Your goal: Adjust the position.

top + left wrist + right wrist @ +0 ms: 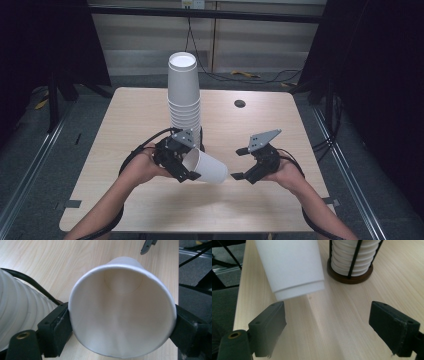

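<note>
left gripper [192, 172]: jaws clamped on the rim of a single white paper cup [207, 168]; in the left gripper view the pads press the rim from both sides and the mouth is squeezed slightly oval [122, 315].

right gripper [239, 163]: jaws spread wide with nothing between them; in the right gripper view the two black pads [268, 327] stand well apart over bare wood.

cup's long axis: lying nearly level above the table, mouth turned toward the left gripper, closed base pointing at the right gripper.

cup from the right gripper: straight ahead and just beyond the jaw tips; in the right gripper view its base end [292, 270] hangs a little toward the left jaw rather than centred in the gap.

nearer hand: the left holds the cup; the right is the free one, close to the base but apart from it.

stack of paper cups [183, 92]: upright in a wire holder on a round wooden base [349, 276], just behind the left gripper and off the line between cup and right gripper.

table [135, 120]: light wood, bare below the held cup.

coming move, as a judgement: the right gripper would need to shift slightly sideways to centre the base, then close on it.
</note>
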`<action>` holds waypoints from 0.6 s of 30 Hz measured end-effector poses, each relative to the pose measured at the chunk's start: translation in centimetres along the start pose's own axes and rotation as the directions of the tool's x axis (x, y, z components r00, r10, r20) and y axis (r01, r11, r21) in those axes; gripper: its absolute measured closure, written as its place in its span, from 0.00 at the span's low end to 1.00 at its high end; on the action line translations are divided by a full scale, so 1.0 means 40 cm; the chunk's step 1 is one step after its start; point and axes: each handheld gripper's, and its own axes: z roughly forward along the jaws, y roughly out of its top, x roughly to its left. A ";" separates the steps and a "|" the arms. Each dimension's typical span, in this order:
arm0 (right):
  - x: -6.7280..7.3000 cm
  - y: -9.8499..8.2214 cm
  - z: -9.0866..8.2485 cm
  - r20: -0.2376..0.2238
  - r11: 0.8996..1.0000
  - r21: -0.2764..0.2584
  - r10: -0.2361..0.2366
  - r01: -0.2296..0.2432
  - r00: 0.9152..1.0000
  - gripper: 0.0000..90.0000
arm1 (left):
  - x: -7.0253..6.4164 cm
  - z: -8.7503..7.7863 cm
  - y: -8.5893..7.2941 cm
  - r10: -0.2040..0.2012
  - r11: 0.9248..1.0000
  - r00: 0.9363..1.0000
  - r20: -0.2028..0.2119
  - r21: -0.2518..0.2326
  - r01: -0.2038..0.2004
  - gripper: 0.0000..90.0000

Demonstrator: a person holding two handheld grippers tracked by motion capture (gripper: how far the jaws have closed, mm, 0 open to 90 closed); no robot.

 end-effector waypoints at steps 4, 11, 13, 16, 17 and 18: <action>-0.002 -0.028 0.009 0.057 1.000 -0.006 0.024 -0.024 0.998 0.15 | 0.001 0.000 -0.001 -0.001 1.000 1.000 -0.004 0.022 0.002 0.16; -0.005 -0.089 0.037 0.107 0.996 -0.034 0.083 -0.080 0.991 0.15 | 0.003 -0.005 0.001 0.009 0.998 1.000 -0.006 0.066 -0.008 0.16; -0.006 -0.106 0.045 0.128 0.994 -0.036 0.103 -0.100 0.986 0.14 | 0.004 -0.006 0.002 0.009 0.997 1.000 0.002 0.072 -0.009 0.16; -0.006 -0.129 0.059 0.156 0.994 -0.020 0.113 -0.112 0.981 0.14 | 0.003 -0.003 0.002 0.013 0.995 1.000 -0.002 0.102 -0.013 0.16; -0.006 -0.135 0.064 0.168 0.993 -0.008 0.114 -0.115 0.979 0.14 | 0.004 -0.003 0.002 0.016 0.994 1.000 -0.001 0.109 -0.016 0.16; -0.007 -0.143 0.070 0.178 0.993 -0.003 0.118 -0.120 0.977 0.14 | 0.003 -0.002 0.002 0.012 0.993 1.000 0.004 0.114 -0.012 0.16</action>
